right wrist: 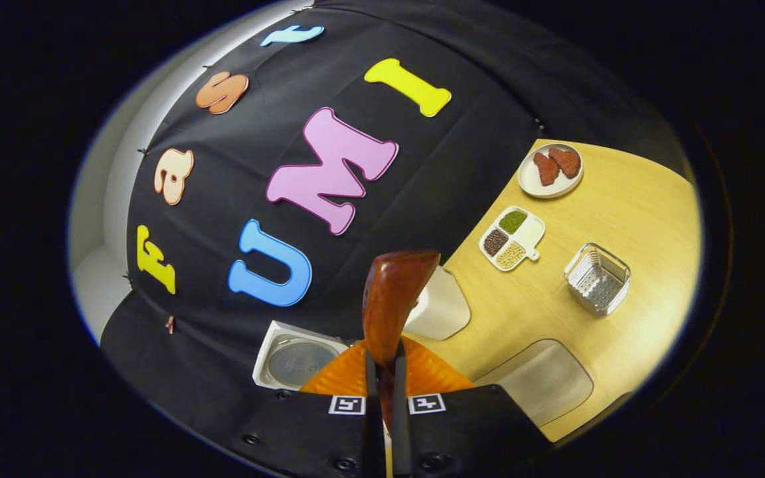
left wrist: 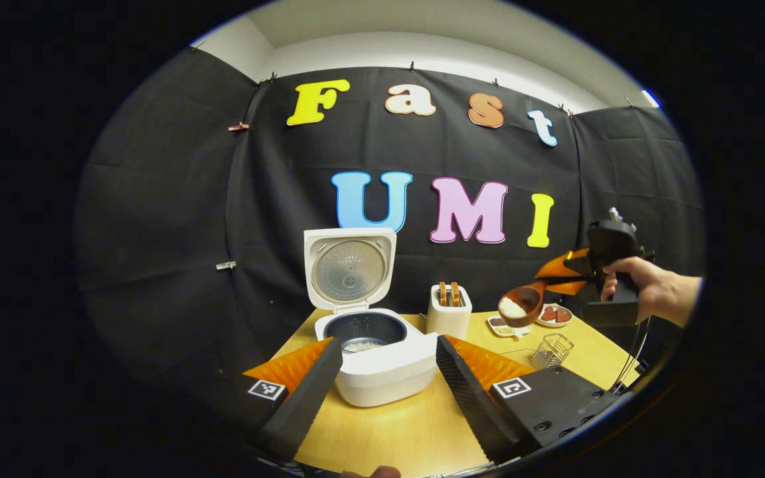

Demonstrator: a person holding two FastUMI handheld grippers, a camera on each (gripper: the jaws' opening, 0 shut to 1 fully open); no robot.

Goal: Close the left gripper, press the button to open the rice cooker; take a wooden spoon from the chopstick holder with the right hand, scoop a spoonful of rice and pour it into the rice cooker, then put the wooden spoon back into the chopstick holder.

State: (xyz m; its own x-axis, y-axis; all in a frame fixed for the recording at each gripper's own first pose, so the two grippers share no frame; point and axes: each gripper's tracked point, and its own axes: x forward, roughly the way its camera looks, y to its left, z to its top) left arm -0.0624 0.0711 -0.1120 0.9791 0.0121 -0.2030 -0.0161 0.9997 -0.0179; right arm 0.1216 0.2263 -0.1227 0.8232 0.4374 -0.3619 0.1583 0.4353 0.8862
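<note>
The white rice cooker [left wrist: 382, 372] stands open on the wooden table, lid [left wrist: 349, 265] upright, a little rice in its dark pot [left wrist: 364, 330]. My left gripper [left wrist: 388, 342] is open, its fingers spread to either side of the cooker's front and touching nothing. To the right, a hand [left wrist: 651, 289] holds my right gripper [left wrist: 558, 275], shut on the handle of a wooden spoon [left wrist: 520, 304] whose bowl carries white rice, in the air right of the toaster. In the right gripper view the spoon [right wrist: 392, 299] sticks forward from the right gripper [right wrist: 386, 362], with the cooker lid [right wrist: 296, 362] below left.
A white toaster [left wrist: 449, 309] stands right of the cooker. Behind the spoon lie a divided dish of grains [right wrist: 512, 238] and a plate with red pieces [right wrist: 550, 171]. The metal mesh chopstick holder [right wrist: 597, 277] sits near the table's right side, beside a pale rounded mat [right wrist: 542, 382].
</note>
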